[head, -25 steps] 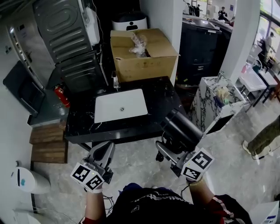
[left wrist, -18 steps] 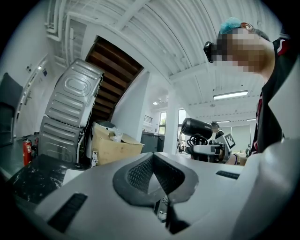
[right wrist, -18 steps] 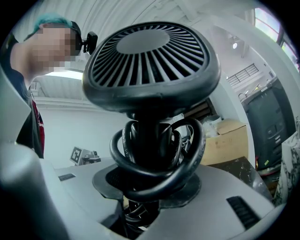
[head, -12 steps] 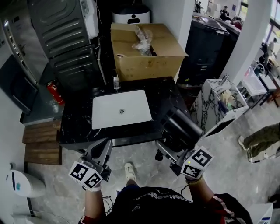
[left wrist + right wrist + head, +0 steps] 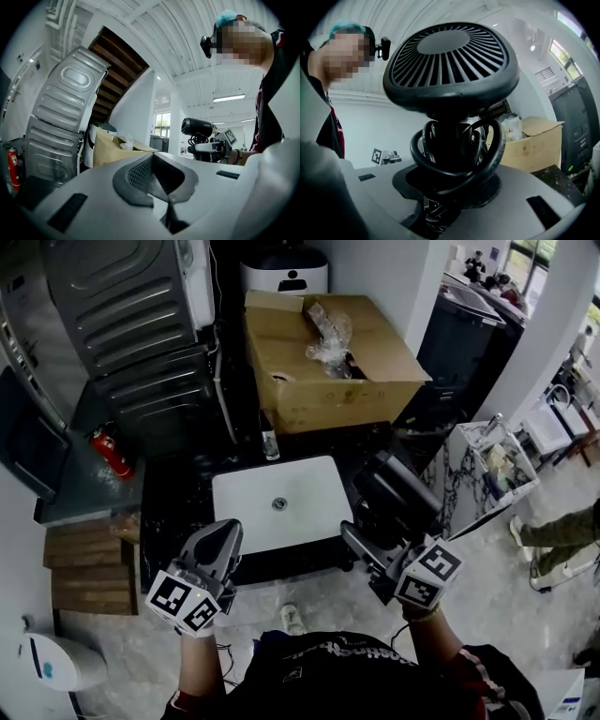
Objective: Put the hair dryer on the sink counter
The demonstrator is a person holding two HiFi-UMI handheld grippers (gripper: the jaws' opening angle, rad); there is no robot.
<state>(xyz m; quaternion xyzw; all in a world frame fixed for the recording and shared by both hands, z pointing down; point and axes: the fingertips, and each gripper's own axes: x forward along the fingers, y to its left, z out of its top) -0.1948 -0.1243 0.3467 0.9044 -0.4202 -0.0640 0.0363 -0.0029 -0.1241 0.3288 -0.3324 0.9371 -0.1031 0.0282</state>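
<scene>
Right gripper view: right gripper (image 5: 440, 206) clamped on the hair dryer (image 5: 451, 65) handle, cord (image 5: 459, 154) coiled round it; head view puts it by the sink counter (image 5: 173, 512) right end, left gripper (image 5: 217, 542) jaws together, empty.

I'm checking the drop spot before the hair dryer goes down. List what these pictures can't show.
1. Counter right of the basin: head view, the hair dryer covers it.
2. Hair dryer's handle: right gripper view, the coiled cord wraps it.
3. Cardboard box contents: head view, crumpled plastic on top, too small.
</scene>
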